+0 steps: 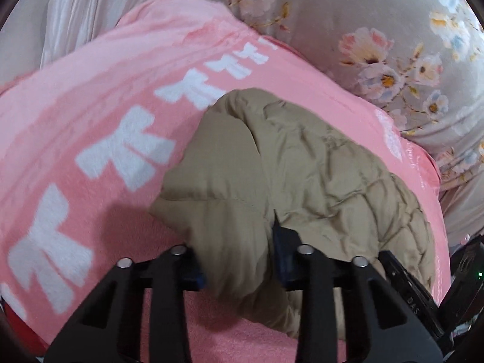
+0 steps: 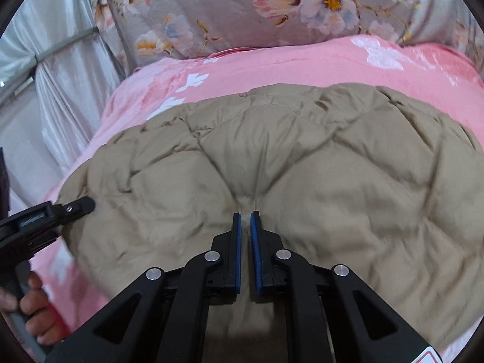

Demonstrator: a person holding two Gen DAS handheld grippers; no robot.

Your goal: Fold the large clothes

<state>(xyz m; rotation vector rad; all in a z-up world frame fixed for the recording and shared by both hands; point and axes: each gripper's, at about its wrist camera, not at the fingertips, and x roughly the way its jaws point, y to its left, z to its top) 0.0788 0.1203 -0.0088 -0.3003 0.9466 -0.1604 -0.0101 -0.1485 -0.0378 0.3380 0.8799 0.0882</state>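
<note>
A tan quilted puffer jacket [image 2: 272, 163] lies on a pink fleece blanket [image 2: 272, 66]. In the left wrist view the jacket [image 1: 302, 166] bulges up between the fingers of my left gripper [image 1: 239, 260], whose jaws stand wide apart around a thick fold of its edge. In the right wrist view my right gripper [image 2: 245, 220] has its blue-padded fingers nearly together, pinching a small tuck of the jacket's fabric at a quilted seam. The left gripper [image 2: 75, 207] also shows at the jacket's left edge, held by a hand [image 2: 33, 302].
The pink blanket [image 1: 90, 121] has white letter shapes. A grey floral bedsheet [image 1: 378, 30] lies beyond it; it also shows in the right wrist view [image 2: 227, 9]. A silvery curtain [image 2: 60, 75] hangs at the left.
</note>
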